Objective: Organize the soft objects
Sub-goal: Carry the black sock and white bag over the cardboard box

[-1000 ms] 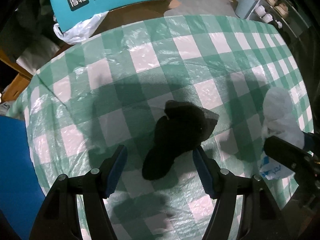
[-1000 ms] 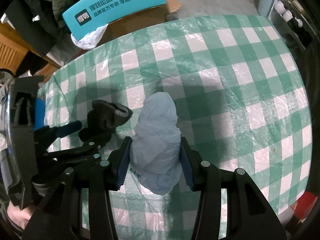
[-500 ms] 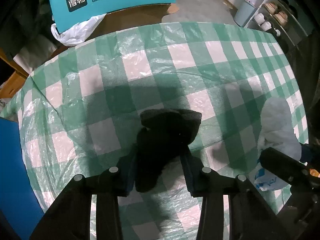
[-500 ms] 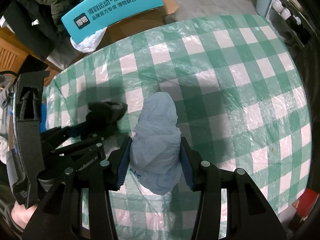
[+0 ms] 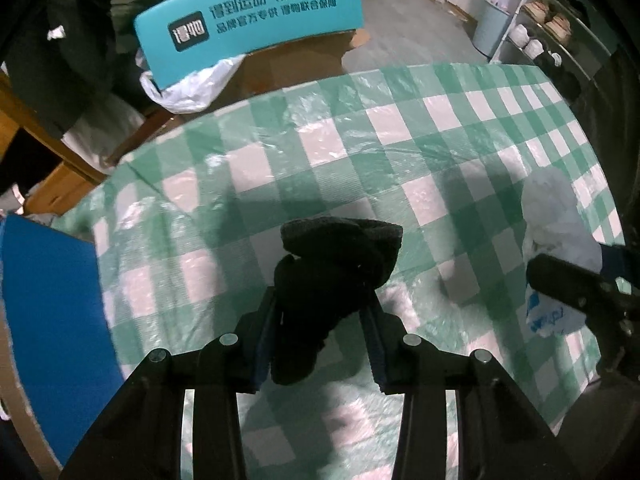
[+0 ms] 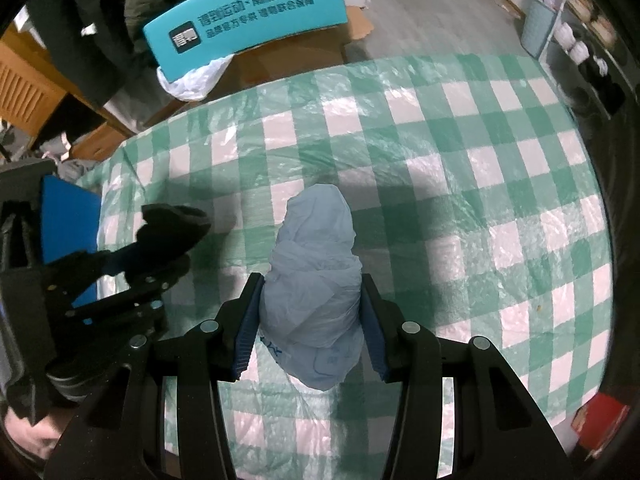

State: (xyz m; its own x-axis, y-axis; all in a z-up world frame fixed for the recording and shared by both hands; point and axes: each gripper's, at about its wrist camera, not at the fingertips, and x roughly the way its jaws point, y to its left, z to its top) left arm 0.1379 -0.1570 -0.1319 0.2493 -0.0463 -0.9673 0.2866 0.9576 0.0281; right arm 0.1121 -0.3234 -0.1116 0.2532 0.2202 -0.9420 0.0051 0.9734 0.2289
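Observation:
My left gripper (image 5: 322,316) is shut on a black sock (image 5: 332,276) and holds it above the green checked tablecloth (image 5: 344,160). The sock also shows in the right wrist view (image 6: 168,228), clamped in the left gripper (image 6: 140,256). My right gripper (image 6: 310,312) is shut on a pale blue bundled plastic bag (image 6: 316,276), held over the cloth. The bag also shows at the right of the left wrist view (image 5: 556,232), with one right finger (image 5: 568,280) across it.
A blue flat object (image 5: 48,308) lies at the table's left edge. A teal sign (image 5: 248,16) and a white plastic bag (image 5: 188,88) stand beyond the far edge. A shelf with shoes (image 5: 548,28) is at the far right. A red box (image 6: 600,424) sits at the near right.
My left gripper closed on the black sock and lifted it off the cloth. My right gripper kept its hold on the plastic bag and barely moved.

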